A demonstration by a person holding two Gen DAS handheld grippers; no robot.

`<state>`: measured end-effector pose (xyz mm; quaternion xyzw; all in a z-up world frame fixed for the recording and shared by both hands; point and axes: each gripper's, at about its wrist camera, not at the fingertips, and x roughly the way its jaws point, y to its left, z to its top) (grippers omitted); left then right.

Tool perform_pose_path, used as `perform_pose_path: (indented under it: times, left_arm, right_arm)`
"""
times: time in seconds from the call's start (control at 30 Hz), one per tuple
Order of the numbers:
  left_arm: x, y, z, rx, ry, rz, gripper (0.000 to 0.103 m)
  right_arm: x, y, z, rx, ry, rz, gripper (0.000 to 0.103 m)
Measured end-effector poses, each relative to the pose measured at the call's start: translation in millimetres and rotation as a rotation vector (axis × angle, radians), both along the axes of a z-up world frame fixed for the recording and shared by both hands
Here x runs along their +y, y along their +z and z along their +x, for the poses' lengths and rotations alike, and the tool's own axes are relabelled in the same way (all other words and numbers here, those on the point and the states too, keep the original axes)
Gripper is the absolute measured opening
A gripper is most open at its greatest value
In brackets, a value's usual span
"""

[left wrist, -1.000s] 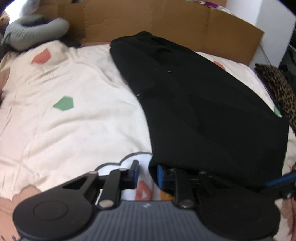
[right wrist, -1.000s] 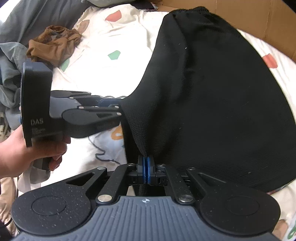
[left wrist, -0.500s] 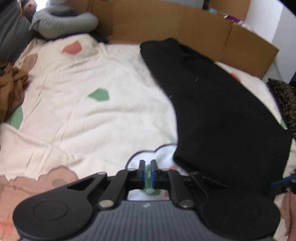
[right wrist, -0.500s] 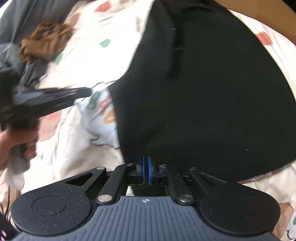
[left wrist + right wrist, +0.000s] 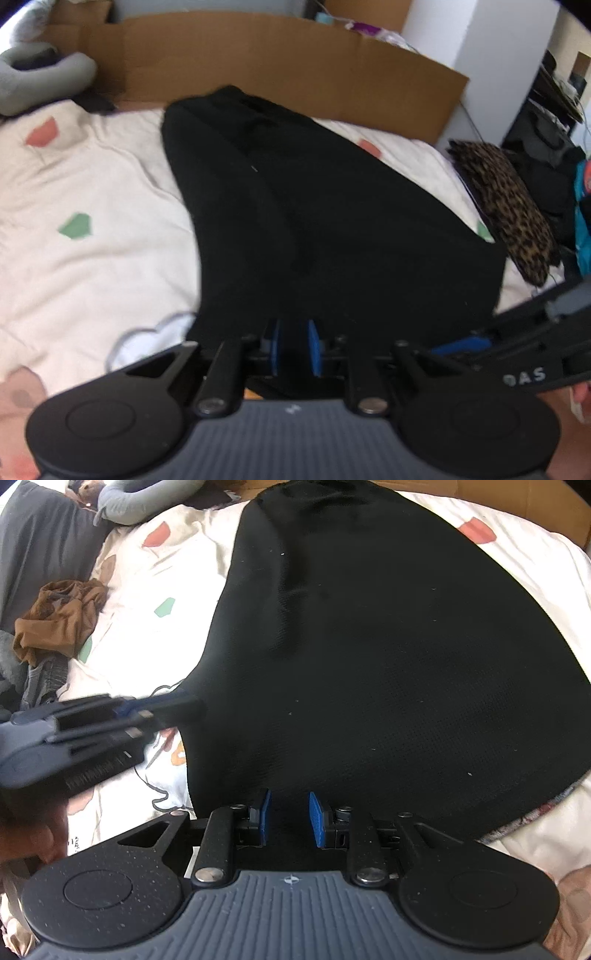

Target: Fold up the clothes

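Note:
A black garment (image 5: 332,221) lies spread flat on the cream bed sheet (image 5: 92,184), narrow end far, wide hem near. My left gripper (image 5: 294,347) sits at the hem's near left corner. Its jaws are opening, and black cloth shows in the gap between the blue pads. From the right wrist view the left gripper (image 5: 184,705) touches the garment's (image 5: 388,646) left edge. My right gripper (image 5: 290,819) hovers over the near hem. Its jaws are opening too, pads clear of the cloth beneath. In the left wrist view the right gripper (image 5: 458,345) shows at the lower right.
A cardboard wall (image 5: 258,66) lines the far side of the bed. A leopard-print cloth (image 5: 506,214) lies at the right edge. A crumpled brown garment (image 5: 59,620) and a grey pillow (image 5: 140,498) sit at the left. Dark clutter stands beyond the bed's right side.
The right gripper's pads have parted and let go of the hem, which now lies flat. The left gripper swung off the cloth, shut, then came back to the hem with its pads apart.

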<state>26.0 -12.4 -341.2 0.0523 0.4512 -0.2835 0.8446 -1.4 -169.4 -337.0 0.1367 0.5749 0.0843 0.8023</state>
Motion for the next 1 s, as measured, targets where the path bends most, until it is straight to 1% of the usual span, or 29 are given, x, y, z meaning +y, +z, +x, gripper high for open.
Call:
perform_pose_path:
  times: [0.07,0.1,0.13,0.17,0.27,0.4,0.5,0.6,0.67,0.77,0.83,0.9,1.0]
  left_arm:
    - [-4,-8,-5,0.015,-0.019,0.018,0.018]
    - [-5,-12,-8,0.021,-0.027,0.043,0.018]
    - [-6,-17,-10,0.027,-0.034,0.068,0.018]
    - [-5,-20,-13,0.036,-0.037,0.077,0.018]
    - [1,-28,-19,0.054,-0.047,0.099,0.018]
    - [7,-26,-23,0.066,-0.044,0.122,0.021]
    - [12,-22,-27,0.082,-0.032,0.125,0.021]
    - [19,-15,-30,0.098,-0.011,0.118,0.021]
    - [24,-10,-32,0.109,0.013,0.108,0.025]
    - [29,-2,-34,0.126,0.043,0.088,0.033]
    - [30,5,-34,0.125,0.056,0.08,0.047]
    - [32,13,-34,0.114,0.073,0.068,0.056]
    - [33,20,-31,0.121,0.092,0.051,0.057]
  right_arm:
    - [4,-6,-1,0.009,0.011,-0.003,0.027]
    - [6,-9,-2,0.015,0.019,-0.007,0.029]
    - [8,-11,-3,0.02,0.029,-0.012,0.034]
    - [11,-12,-5,0.022,0.043,-0.02,0.036]
    - [17,-17,-11,0.042,0.072,-0.034,0.037]
    - [19,-19,-18,0.064,0.063,-0.032,0.036]
    - [17,-14,-18,0.073,0.051,-0.035,0.036]
    - [13,1,-15,0.062,0.034,-0.04,0.036]
    - [11,14,-7,0.049,0.042,-0.037,0.036]
    - [6,39,8,0.022,0.081,-0.058,0.036]
    - [2,58,20,-0.005,0.122,-0.097,0.036]
    - [-2,77,32,-0.033,0.167,-0.138,0.036]
    - [-12,103,51,-0.048,0.239,-0.166,0.037]
